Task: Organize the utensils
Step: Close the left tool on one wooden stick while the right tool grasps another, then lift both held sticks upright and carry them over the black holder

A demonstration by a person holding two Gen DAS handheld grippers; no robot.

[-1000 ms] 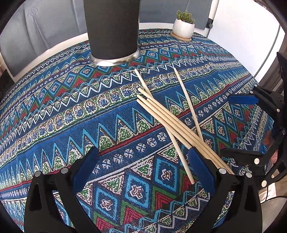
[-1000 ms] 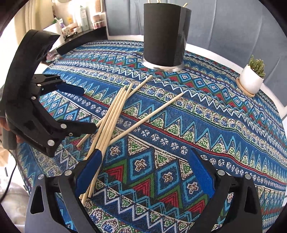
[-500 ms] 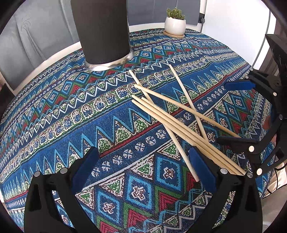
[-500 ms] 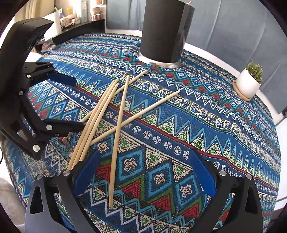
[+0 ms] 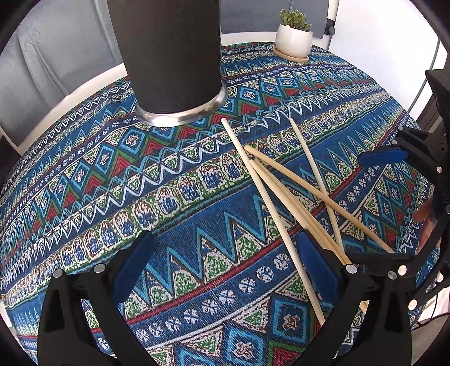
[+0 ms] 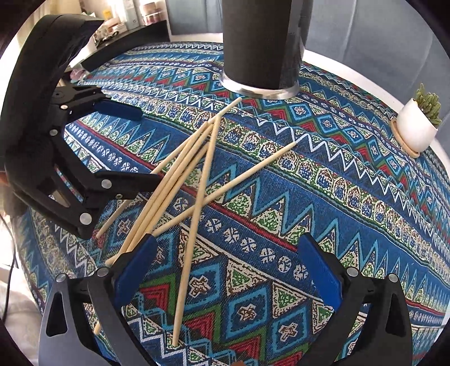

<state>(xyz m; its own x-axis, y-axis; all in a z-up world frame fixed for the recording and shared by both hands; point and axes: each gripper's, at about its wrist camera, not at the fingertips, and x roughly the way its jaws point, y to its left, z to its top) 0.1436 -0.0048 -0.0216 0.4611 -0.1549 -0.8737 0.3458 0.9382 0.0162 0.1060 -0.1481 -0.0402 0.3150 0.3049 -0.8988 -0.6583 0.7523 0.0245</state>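
Note:
Several wooden chopsticks (image 5: 284, 194) lie crossed on the patterned tablecloth, also in the right wrist view (image 6: 180, 180). A tall black utensil holder (image 5: 171, 56) with a metal base stands behind them, also in the right wrist view (image 6: 261, 48). My left gripper (image 5: 225, 264) is open and empty, low over the cloth, its right finger beside the chopstick ends. My right gripper (image 6: 225, 267) is open and empty, with one chopstick (image 6: 194, 225) lying between its fingers. Each gripper shows in the other's view, the right one (image 5: 393, 202) and the left one (image 6: 123, 146).
A small succulent in a white pot (image 5: 294, 36) stands on a wooden coaster at the table's far edge, also in the right wrist view (image 6: 419, 124). The round table's rim (image 5: 84, 87) curves behind the holder. A shelf with bottles (image 6: 135, 17) is beyond the table.
Both grippers have moved closer to the holder and lower over the cloth. One chopstick has swung out of the bundle and now lies crossed over the others.

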